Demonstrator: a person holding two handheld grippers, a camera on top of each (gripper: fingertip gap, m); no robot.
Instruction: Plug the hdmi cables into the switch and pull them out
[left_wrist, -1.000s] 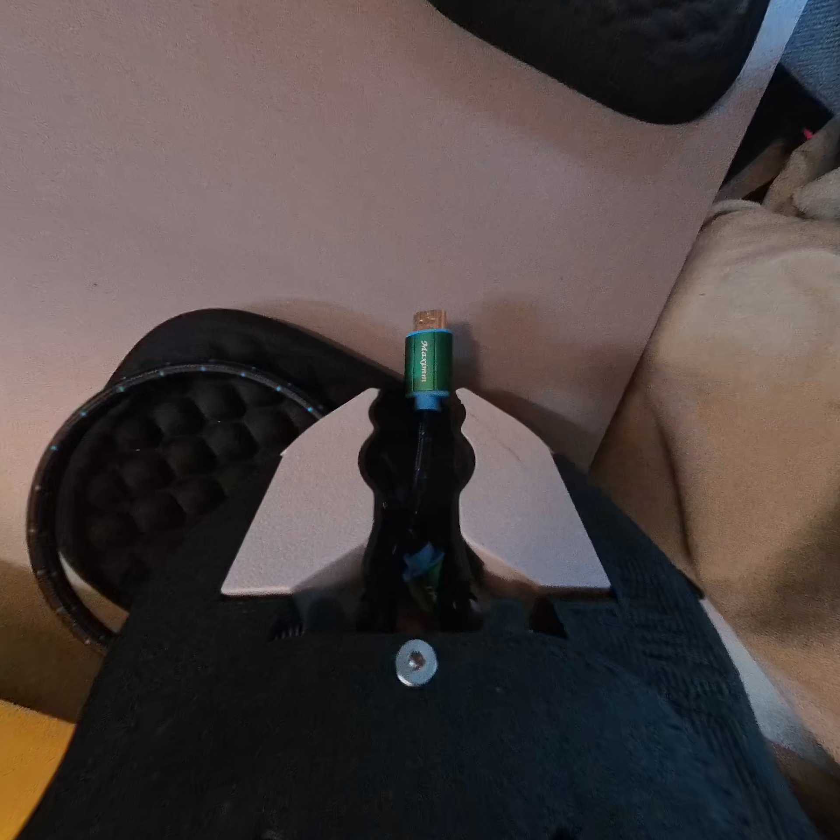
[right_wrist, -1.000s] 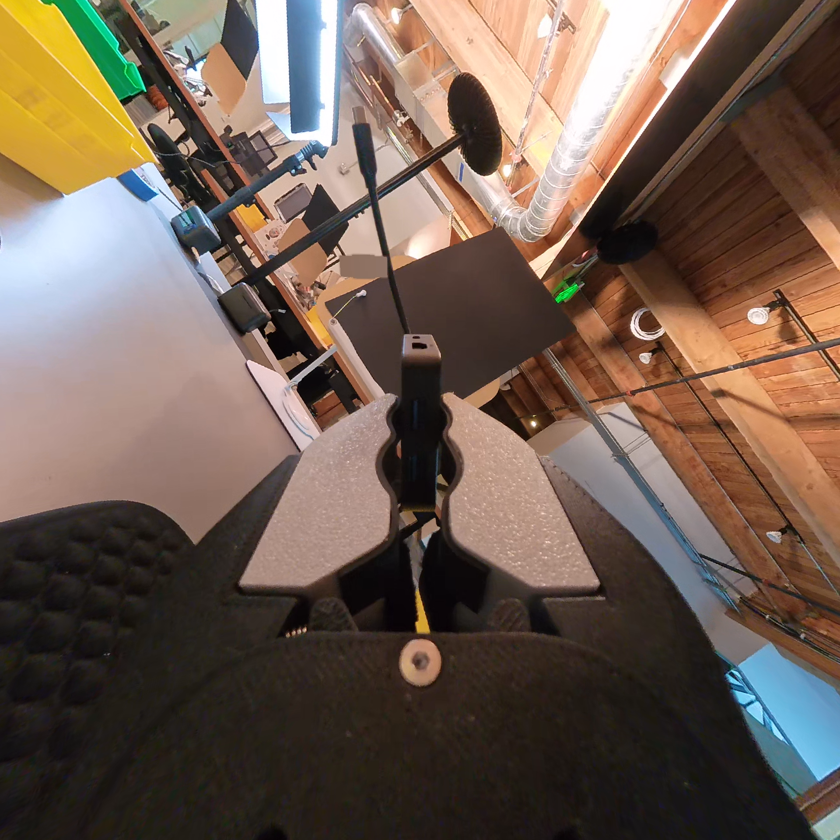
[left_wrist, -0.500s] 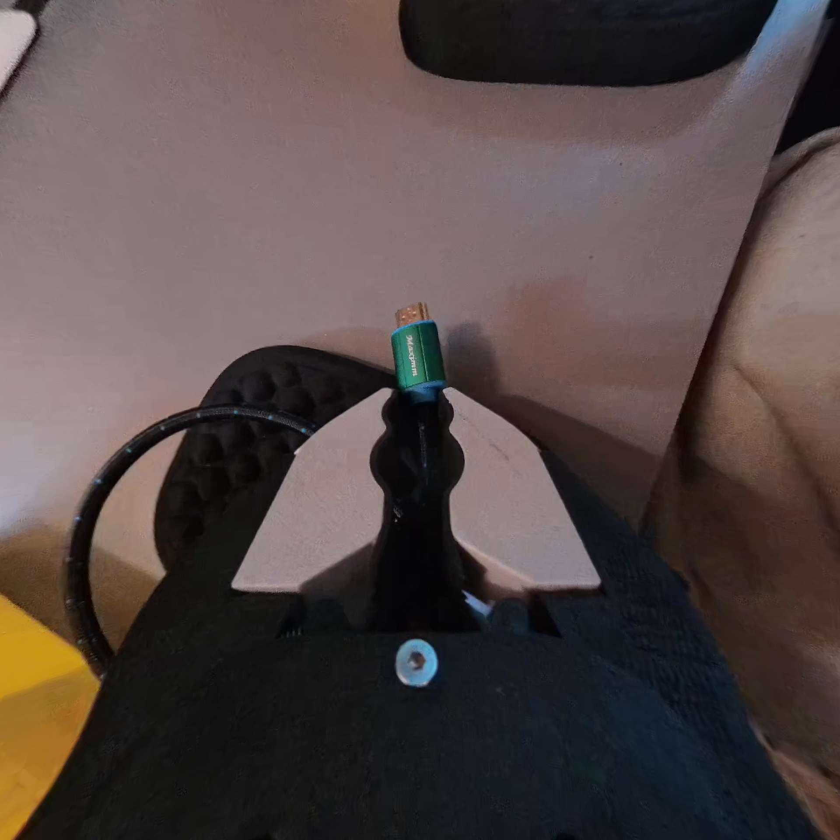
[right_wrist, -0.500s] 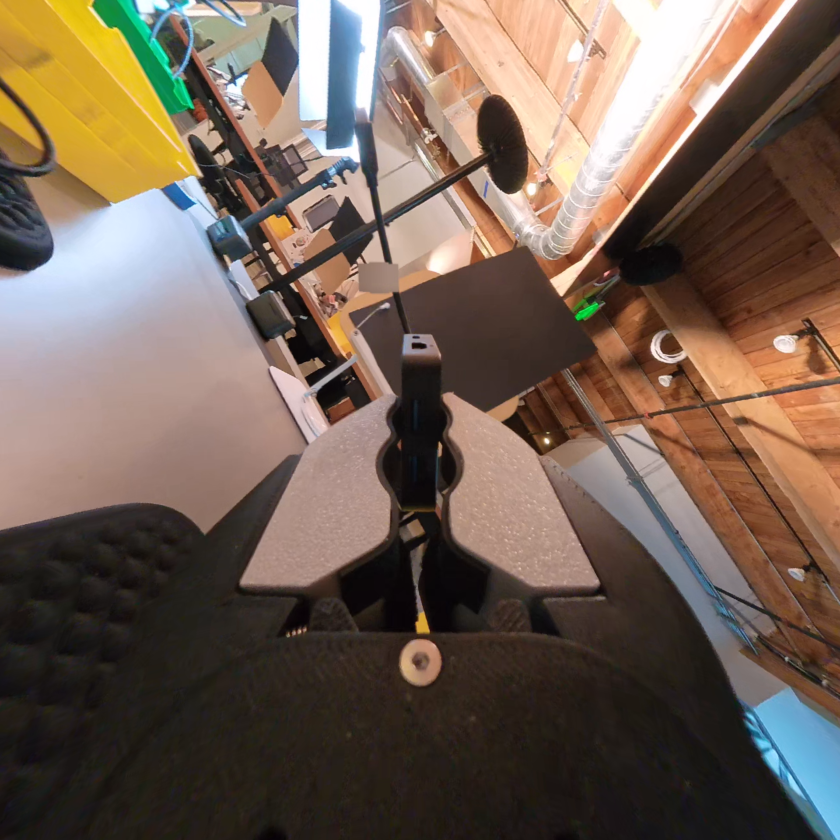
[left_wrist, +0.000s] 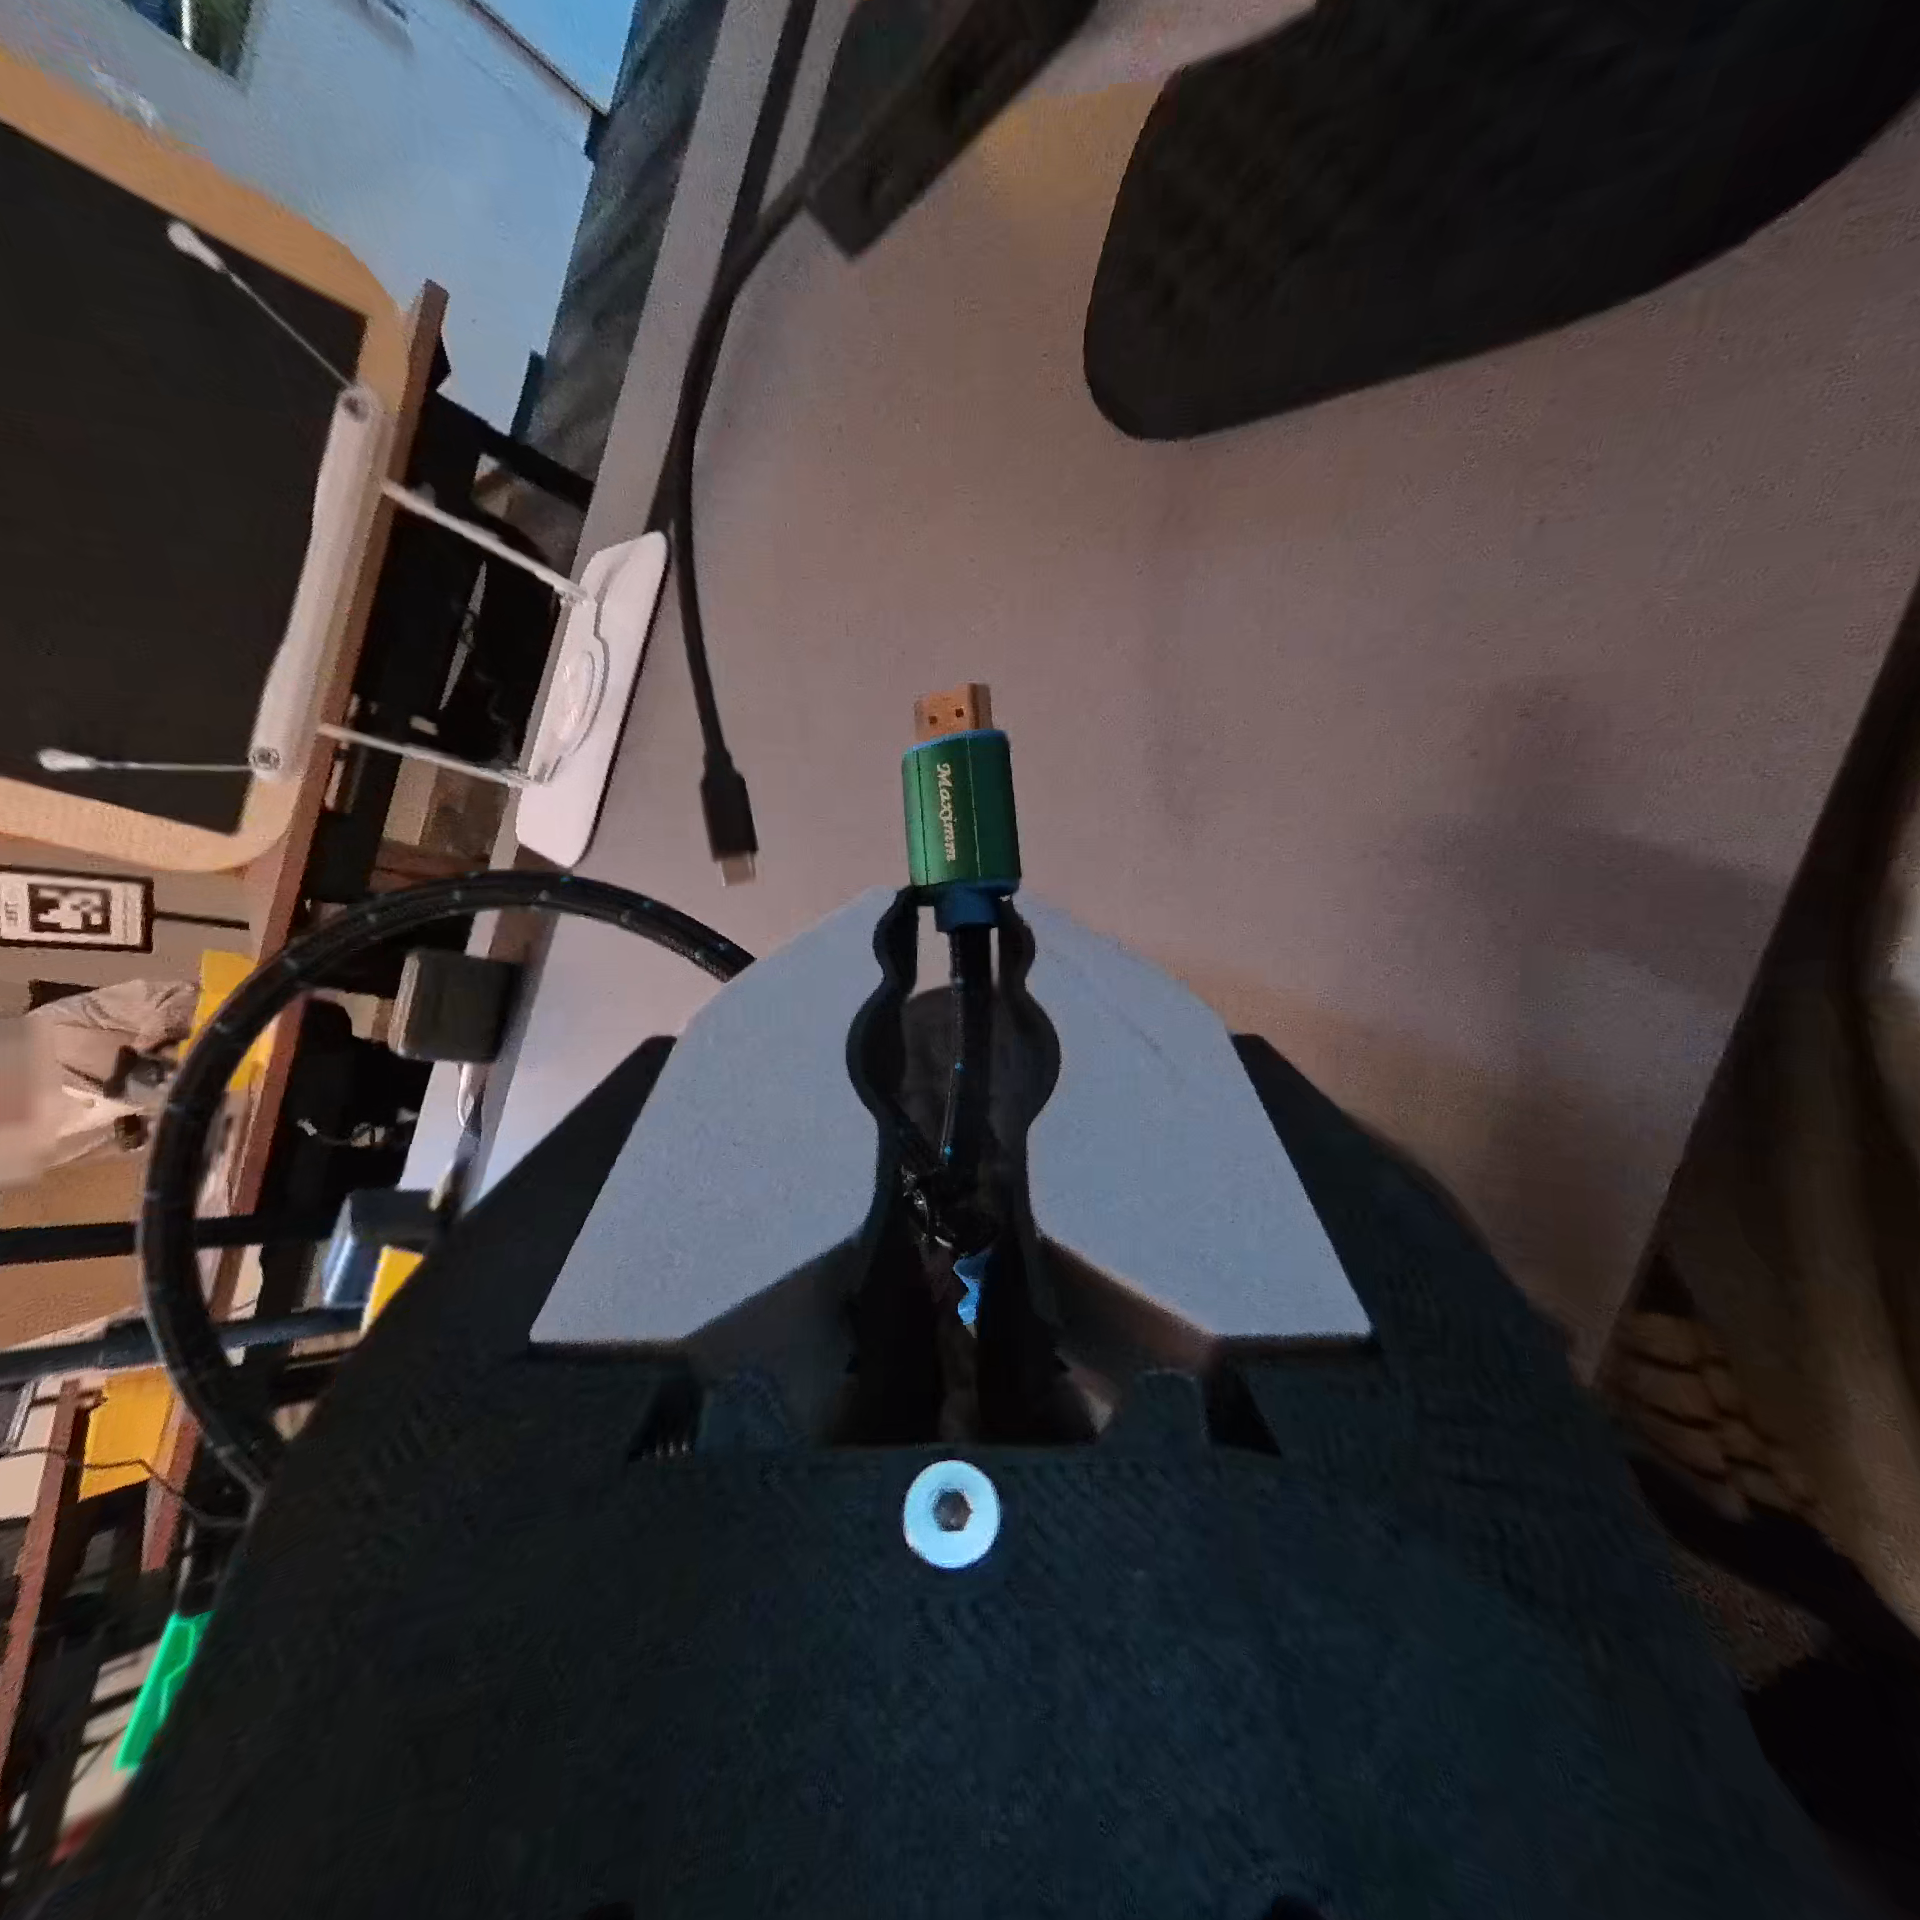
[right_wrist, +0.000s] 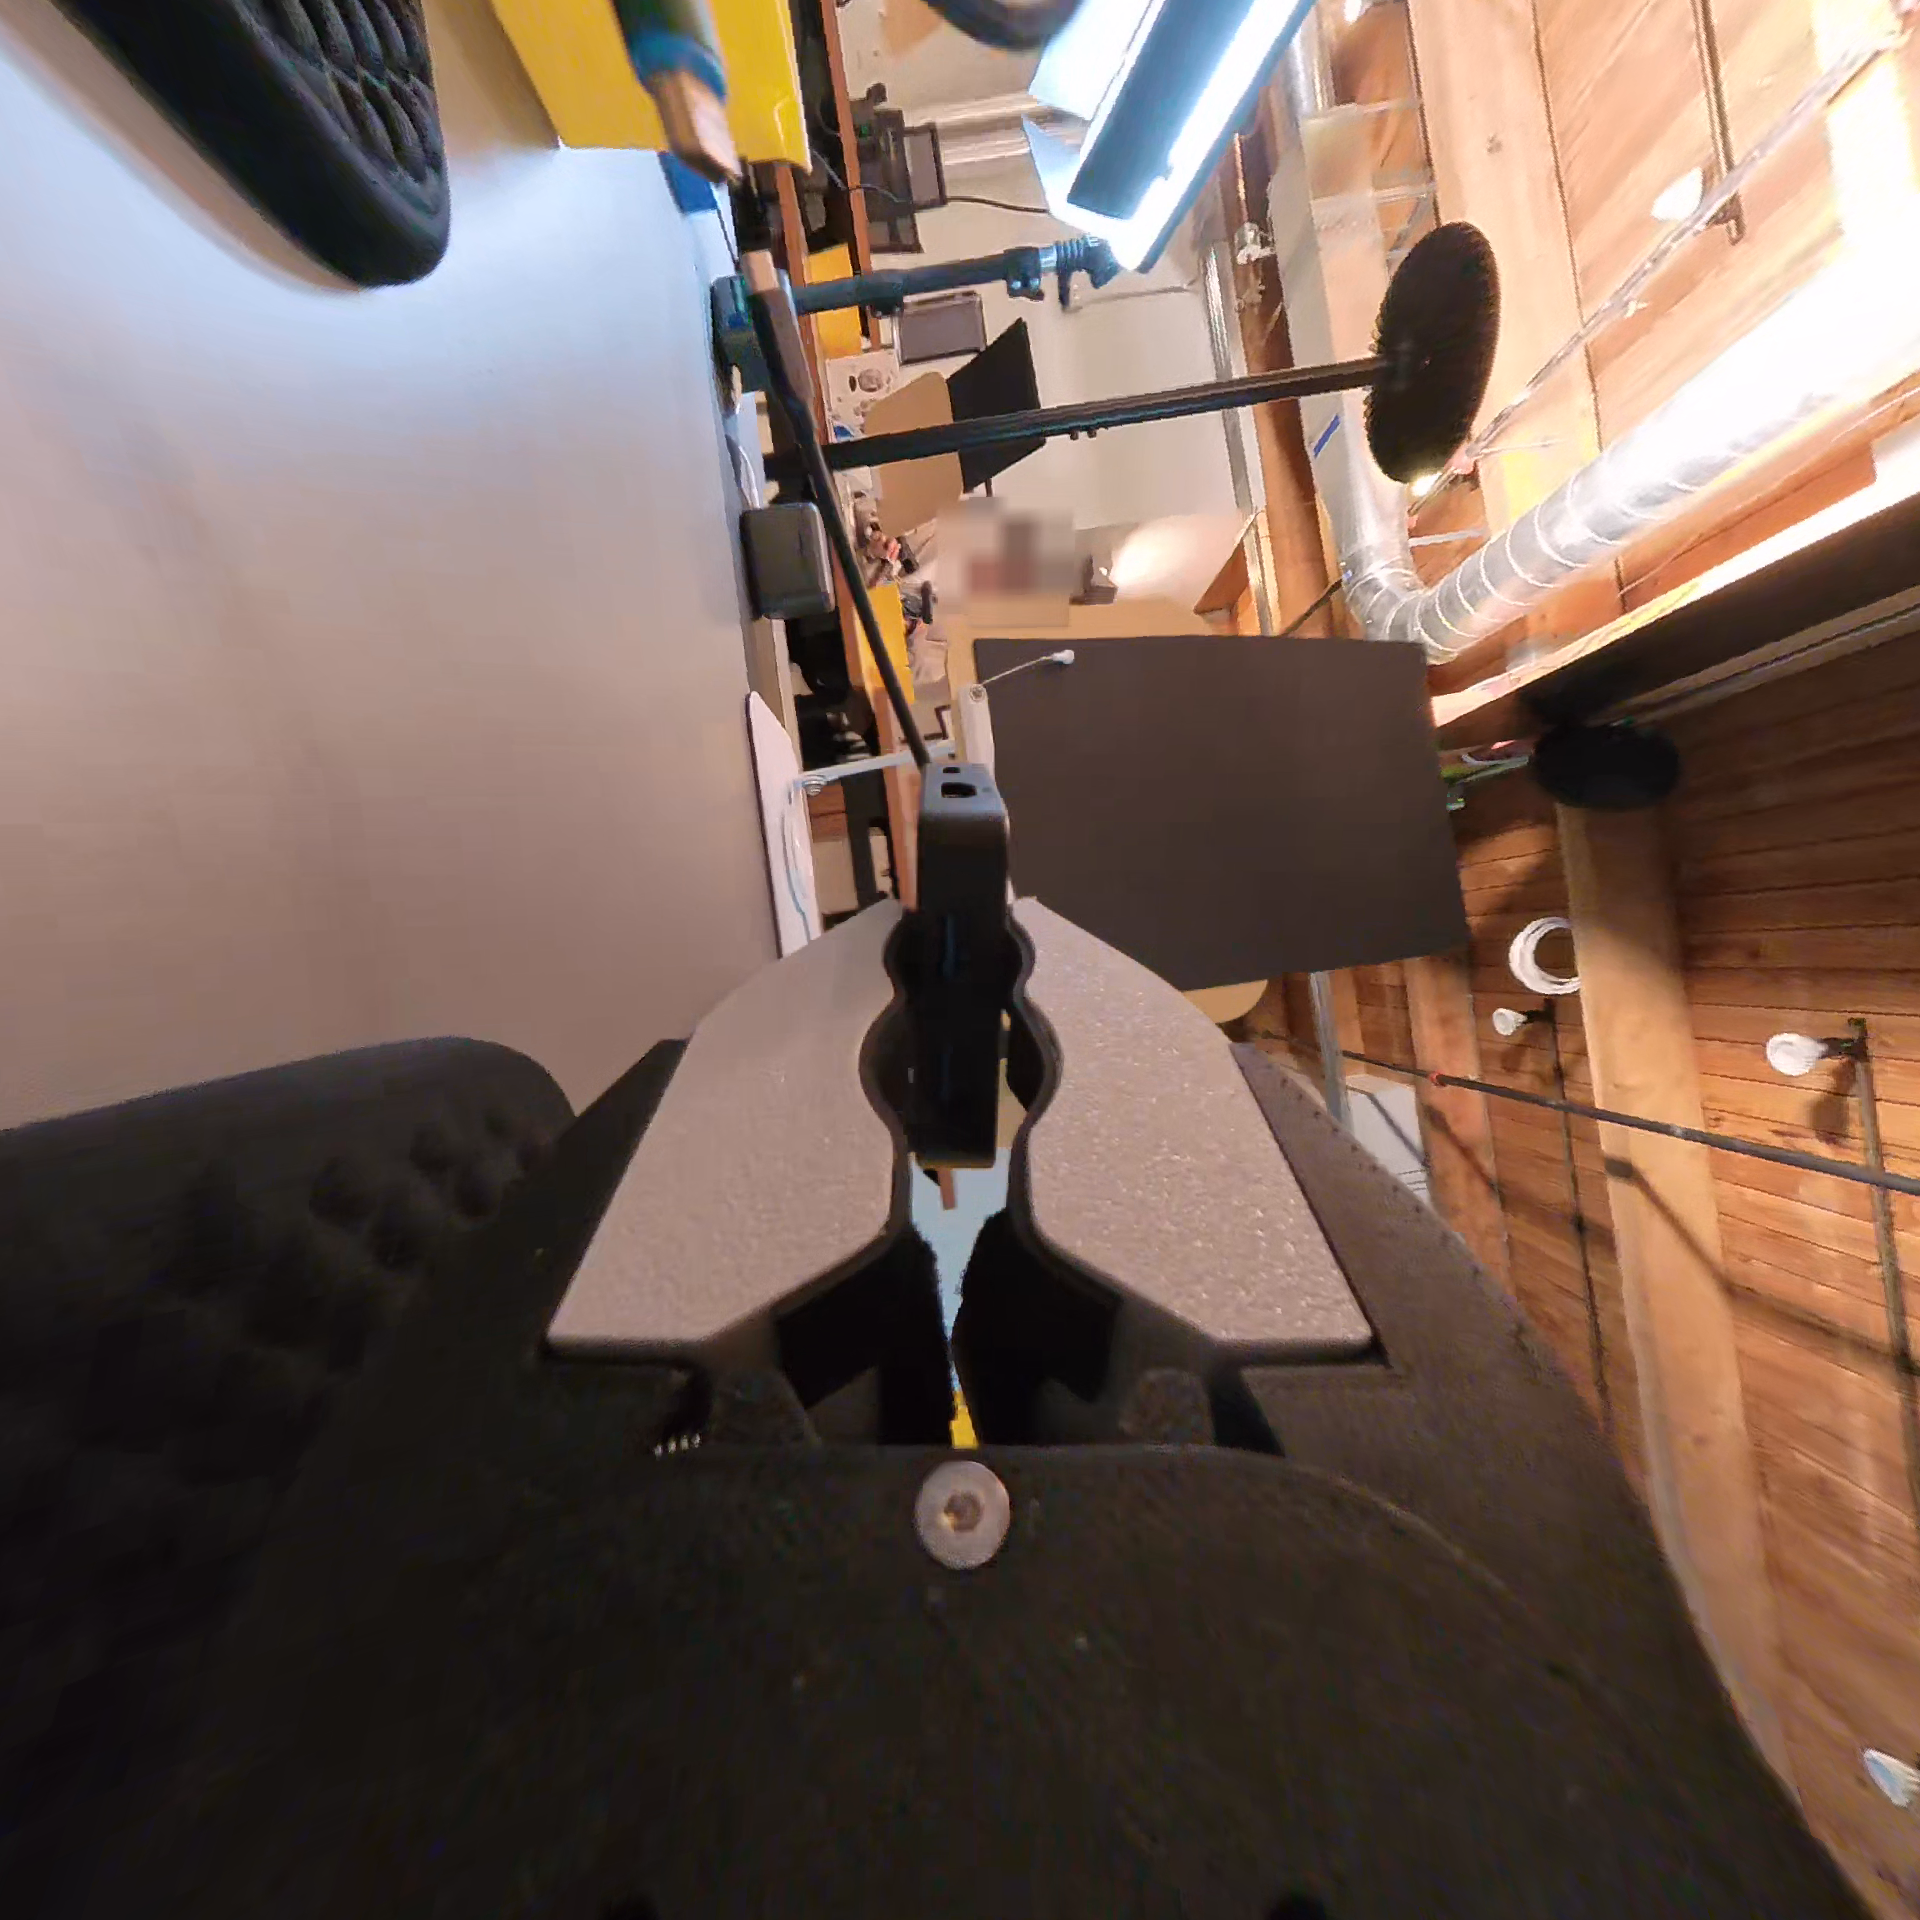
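Note:
My left gripper (left_wrist: 961, 914) is shut on the braided black cable just behind a green HDMI plug (left_wrist: 958, 805) with a gold tip, which sticks out past the fingertips over the grey table (left_wrist: 1299, 675). The cable loops round to the left (left_wrist: 208, 1091). My right gripper (right_wrist: 961, 935) is shut on a small black switch box (right_wrist: 961, 883), held edge-on, with a thin black cable (right_wrist: 831, 499) running from its far end. The green plug's gold tip also shows blurred at the top left of the right wrist view (right_wrist: 696, 114).
A second black cable with a small plug (left_wrist: 727, 810) lies on the table left of the green plug. A black padded object (left_wrist: 1455, 229) sits at the top right, and another shows in the right wrist view (right_wrist: 291, 135). A white pad (left_wrist: 597, 686) lies at the table edge. Yellow bins (right_wrist: 623, 73) stand beyond. Tip to tip, the grippers are about 15 cm apart.
Both views have swung round. The left gripper turned toward the table's far edge, bringing the second cable and white pad into view. The green plug now shows in the right wrist view.

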